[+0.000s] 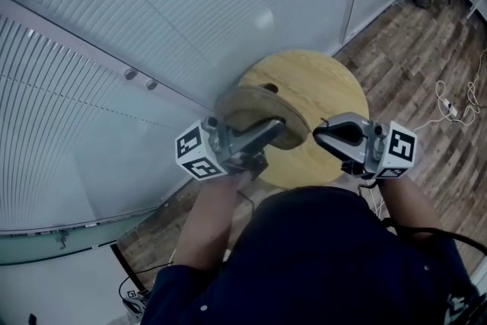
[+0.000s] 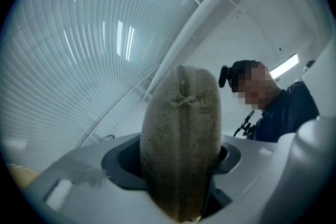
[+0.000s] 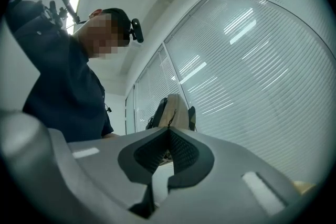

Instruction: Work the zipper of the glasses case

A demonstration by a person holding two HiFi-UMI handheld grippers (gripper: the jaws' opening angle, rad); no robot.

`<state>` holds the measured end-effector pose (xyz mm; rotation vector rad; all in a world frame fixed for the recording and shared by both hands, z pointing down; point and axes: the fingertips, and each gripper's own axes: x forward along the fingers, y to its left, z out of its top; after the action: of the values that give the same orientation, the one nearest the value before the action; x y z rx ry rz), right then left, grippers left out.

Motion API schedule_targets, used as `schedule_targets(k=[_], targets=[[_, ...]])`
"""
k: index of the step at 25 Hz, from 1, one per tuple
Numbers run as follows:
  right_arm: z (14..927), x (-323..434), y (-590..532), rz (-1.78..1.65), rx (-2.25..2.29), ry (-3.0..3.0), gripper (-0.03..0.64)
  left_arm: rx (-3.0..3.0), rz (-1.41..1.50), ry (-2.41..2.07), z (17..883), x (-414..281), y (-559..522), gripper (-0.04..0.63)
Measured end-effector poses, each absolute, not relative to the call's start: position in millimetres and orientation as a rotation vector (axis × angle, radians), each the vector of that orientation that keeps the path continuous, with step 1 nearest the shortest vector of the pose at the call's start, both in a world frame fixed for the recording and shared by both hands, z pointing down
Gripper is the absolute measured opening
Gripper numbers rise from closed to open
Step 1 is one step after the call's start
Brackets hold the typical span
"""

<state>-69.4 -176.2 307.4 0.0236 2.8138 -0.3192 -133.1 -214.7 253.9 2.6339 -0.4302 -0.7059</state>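
Observation:
The glasses case (image 1: 259, 114), an olive fabric oval, is held up above the round table. My left gripper (image 1: 262, 135) is shut on it. In the left gripper view the case (image 2: 181, 144) stands upright between the jaws, with its zipper seam up the middle and a knotted pull (image 2: 181, 99) near the top. My right gripper (image 1: 316, 135) points left with its tips at the case's right edge. In the right gripper view the case (image 3: 176, 108) sits just beyond the closed jaws, and a thin dark pull cord (image 3: 170, 119) runs down into the tips.
A round wooden table (image 1: 327, 87) stands below both grippers. Glass walls with white blinds (image 1: 114, 27) fill the left and back. Wooden floor with cables (image 1: 449, 106) lies to the right. The person's dark-sleeved torso (image 1: 319, 262) is at the bottom.

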Motion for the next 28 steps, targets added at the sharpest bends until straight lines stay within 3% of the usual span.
schedule_targets(k=[9, 20, 26, 28], targets=[[320.1, -90.3, -165.4, -0.098, 0.006, 2.937, 0.008, 2.518, -0.817, -0.493, 252.9, -142.6, -233.1, 0.302], [327.5, -111.6, -160.4, -0.121, -0.078, 2.919, 0.008, 2.348, -0.983, -0.56, 250.1, -142.4, -252.4, 0.299], [349.8, -110.3, -162.3, -0.122, -0.178, 3.01, 0.018, 2.493, -0.765, -0.712, 268.7, -137.4, -247.4, 0.301], [360.8, -106.7, -161.6, -0.129, -0.195, 3.054, 0.05, 2.534, -0.67, -0.782, 279.2, -140.3, -245.7, 0.301]])
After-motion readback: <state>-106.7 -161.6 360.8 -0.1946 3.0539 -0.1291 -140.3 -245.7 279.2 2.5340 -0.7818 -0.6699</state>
